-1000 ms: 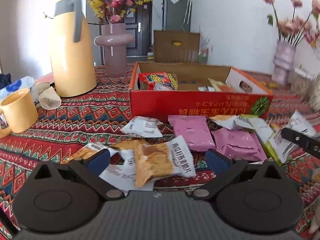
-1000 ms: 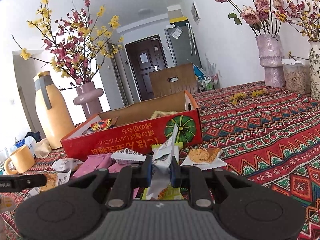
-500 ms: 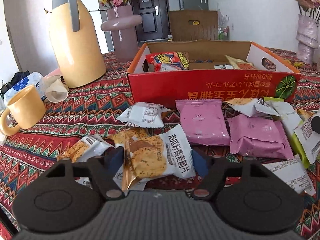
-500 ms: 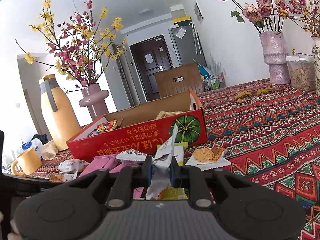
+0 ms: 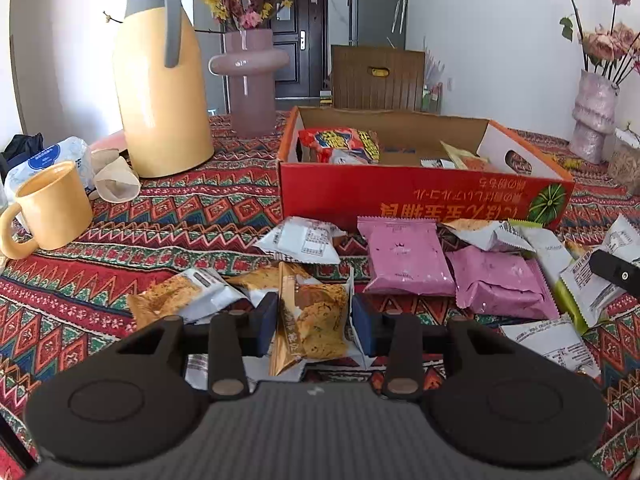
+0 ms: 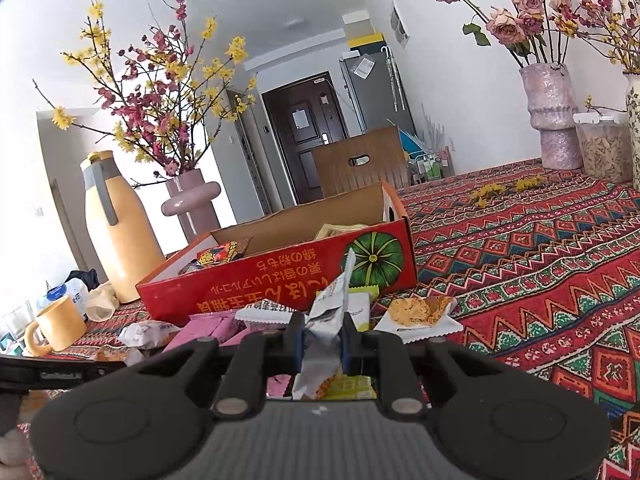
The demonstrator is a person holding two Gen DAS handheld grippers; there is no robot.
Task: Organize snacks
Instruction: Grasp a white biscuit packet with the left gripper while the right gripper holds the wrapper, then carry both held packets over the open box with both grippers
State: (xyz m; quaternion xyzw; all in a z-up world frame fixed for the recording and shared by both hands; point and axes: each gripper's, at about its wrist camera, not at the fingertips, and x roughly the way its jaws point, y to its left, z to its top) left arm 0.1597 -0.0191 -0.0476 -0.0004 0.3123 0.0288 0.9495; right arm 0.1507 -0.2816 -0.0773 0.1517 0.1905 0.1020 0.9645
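**Crinkly wrappers, two thin grips**

Your left gripper (image 5: 313,320) pinches an orange cracker packet (image 5: 316,322) low over the tablecloth (image 5: 160,220); your right gripper (image 6: 323,336) clamps a silver packet (image 6: 326,320) by its edge. Lift too fast toward the red box (image 5: 420,196) and slick film may slip free.

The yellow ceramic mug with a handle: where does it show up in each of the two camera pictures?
Left wrist view: yellow ceramic mug at the left edge, on the patterned cloth.
Right wrist view: mug small, at the lower left.
Shared landmark: the tall yellow jug with a grey handle stands behind it.
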